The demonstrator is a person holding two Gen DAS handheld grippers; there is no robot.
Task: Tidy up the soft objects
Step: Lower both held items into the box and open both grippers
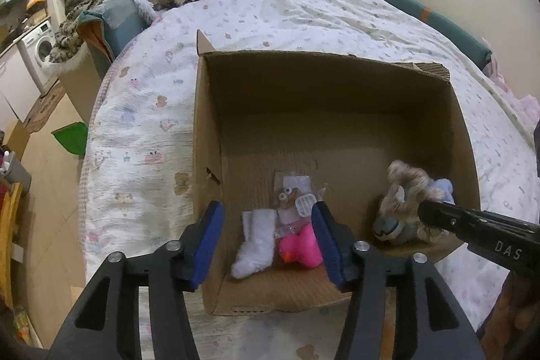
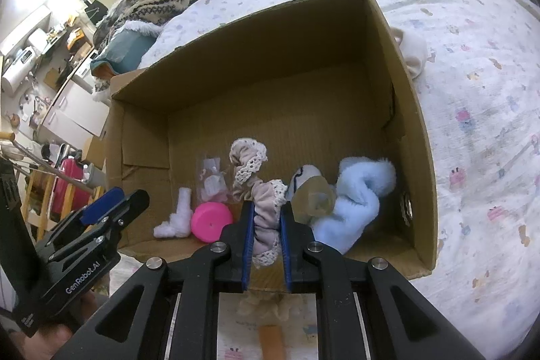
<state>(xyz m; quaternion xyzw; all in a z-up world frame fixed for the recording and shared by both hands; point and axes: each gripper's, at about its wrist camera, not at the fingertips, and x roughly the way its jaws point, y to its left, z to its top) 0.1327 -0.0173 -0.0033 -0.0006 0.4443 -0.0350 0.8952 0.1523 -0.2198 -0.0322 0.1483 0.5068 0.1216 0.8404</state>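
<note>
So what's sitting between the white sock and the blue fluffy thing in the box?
In the right wrist view: a pink toy, then the right tongs' lace-trimmed cloth.

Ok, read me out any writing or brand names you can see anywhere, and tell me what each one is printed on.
"DAS": white letters on the black body of the right tongs, in the left wrist view; the word may run on out of sight.
"GenRobot.AI": white letters on the black body of the left tongs, in the right wrist view.
The cardboard box shows no print.
</note>
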